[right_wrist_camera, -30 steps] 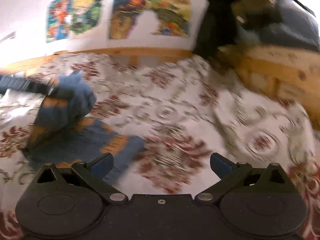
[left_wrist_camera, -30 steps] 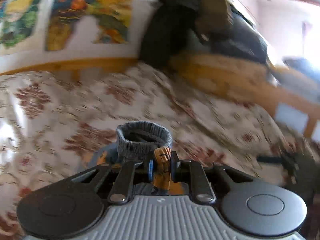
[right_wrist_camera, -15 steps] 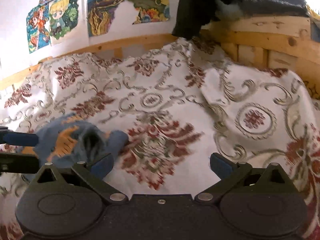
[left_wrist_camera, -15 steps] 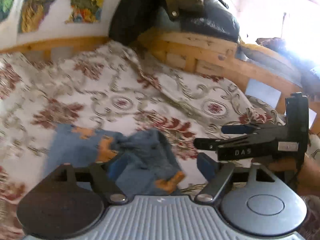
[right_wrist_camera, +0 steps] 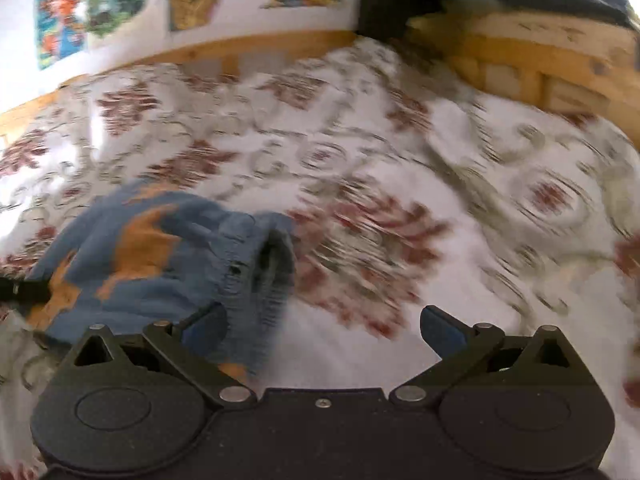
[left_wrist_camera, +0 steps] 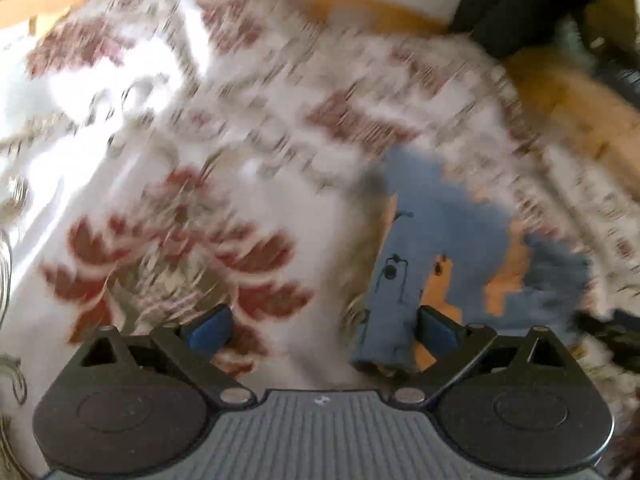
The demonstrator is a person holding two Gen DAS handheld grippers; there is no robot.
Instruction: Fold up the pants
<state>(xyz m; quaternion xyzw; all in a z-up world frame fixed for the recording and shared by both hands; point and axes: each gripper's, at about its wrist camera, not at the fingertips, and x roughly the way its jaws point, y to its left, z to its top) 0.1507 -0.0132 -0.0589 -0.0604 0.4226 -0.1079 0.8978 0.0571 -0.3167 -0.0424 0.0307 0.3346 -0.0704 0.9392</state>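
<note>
While pants (right_wrist_camera: 160,256) lie left, right hand-held gripper (right_wrist_camera: 324,330) gapes over bedspread (right_wrist_camera: 460,280).

Left hand-held gripper (left_wrist_camera: 322,326) and right hand-held gripper (right_wrist_camera: 322,326) both gape wide, gripping nothing.

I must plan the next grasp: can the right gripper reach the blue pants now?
Probably yes. The right gripper is open, and the pants lie on the bedspread just beside its left finger, nothing between.

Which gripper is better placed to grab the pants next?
Probably the right gripper: open, with the pants' cuff just ahead beside its left finger. The left gripper, also open, has the pants off to its right side.
</note>
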